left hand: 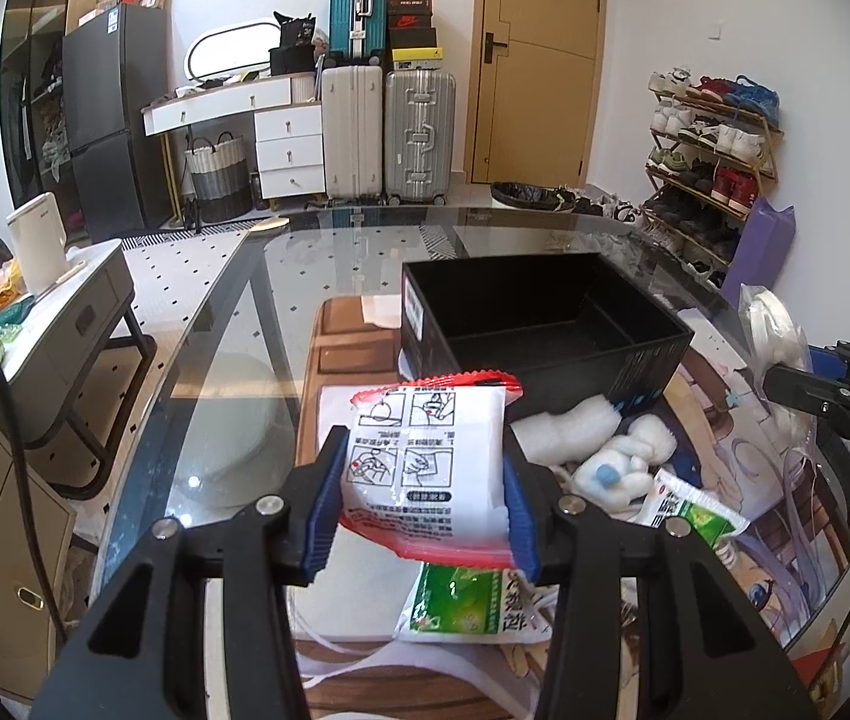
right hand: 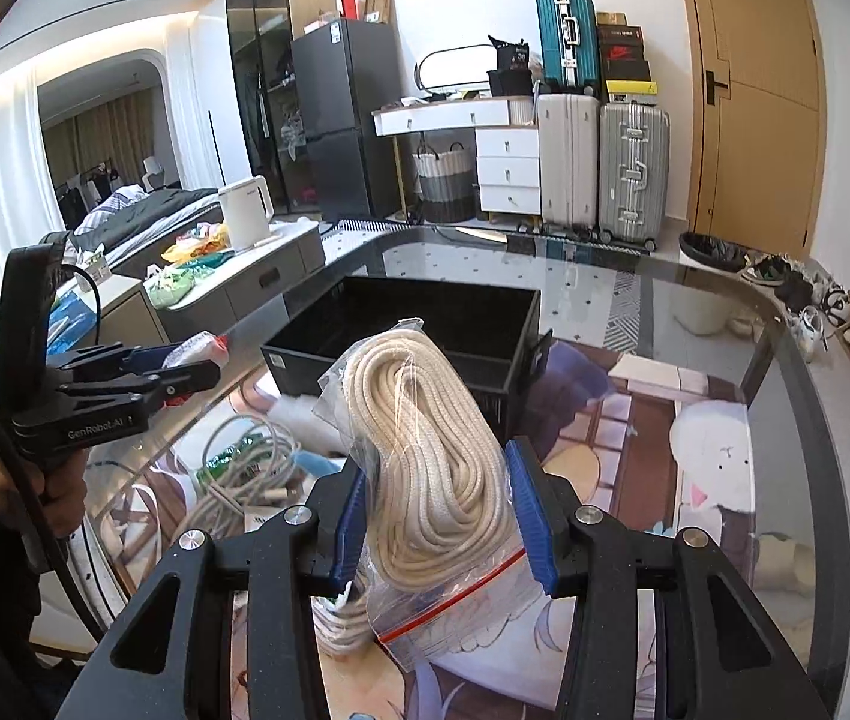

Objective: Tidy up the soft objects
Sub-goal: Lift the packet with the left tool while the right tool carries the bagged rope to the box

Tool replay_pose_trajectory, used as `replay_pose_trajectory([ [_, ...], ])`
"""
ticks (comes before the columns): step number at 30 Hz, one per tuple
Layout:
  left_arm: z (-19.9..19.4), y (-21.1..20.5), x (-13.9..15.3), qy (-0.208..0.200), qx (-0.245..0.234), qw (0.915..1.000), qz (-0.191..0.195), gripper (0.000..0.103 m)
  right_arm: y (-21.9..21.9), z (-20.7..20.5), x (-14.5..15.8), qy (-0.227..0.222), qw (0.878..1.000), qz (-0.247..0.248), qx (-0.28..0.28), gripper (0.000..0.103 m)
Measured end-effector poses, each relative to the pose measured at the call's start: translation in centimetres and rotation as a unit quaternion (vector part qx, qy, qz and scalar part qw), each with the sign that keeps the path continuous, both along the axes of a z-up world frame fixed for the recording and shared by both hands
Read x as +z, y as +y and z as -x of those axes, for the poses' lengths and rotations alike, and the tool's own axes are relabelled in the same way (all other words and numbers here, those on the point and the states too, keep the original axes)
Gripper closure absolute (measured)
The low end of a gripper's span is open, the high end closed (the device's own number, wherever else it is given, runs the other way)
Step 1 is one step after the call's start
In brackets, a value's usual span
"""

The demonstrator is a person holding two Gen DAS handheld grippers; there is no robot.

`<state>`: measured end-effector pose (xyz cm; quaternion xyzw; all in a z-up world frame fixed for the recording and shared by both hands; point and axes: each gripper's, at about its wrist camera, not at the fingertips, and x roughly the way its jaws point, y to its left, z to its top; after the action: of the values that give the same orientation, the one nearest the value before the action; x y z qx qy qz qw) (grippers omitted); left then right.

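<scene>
Three suitcases, one black box, two green-printed packets.

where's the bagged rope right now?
The bagged rope is clamped in the right gripper at the centre of the right wrist view, lifted above the table mat, just in front of the open black box.

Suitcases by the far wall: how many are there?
3. A white suitcase and a silver suitcase stand side by side on the floor; a teal suitcase stands on top of the white one. More may be hidden behind them.
</scene>
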<state>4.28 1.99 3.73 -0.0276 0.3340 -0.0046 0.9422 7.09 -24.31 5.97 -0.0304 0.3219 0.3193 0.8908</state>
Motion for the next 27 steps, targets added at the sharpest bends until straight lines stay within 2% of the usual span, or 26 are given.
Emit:
replay_pose_trajectory([
  [7, -0.8, -0.9, 0.9, -0.011, -0.003, 0.9998, -0.015, 0.058, 0.3, -0.2, 1.3, -0.013, 1.0, -0.013, 0.0, 0.059],
  [27, -4.2, -2.3, 2.2, -0.023, -0.017, 0.9995, -0.016, 0.058, 1.8, -1.7, 3.6, -0.029, 0.999, -0.04, 0.0, 0.059],
])
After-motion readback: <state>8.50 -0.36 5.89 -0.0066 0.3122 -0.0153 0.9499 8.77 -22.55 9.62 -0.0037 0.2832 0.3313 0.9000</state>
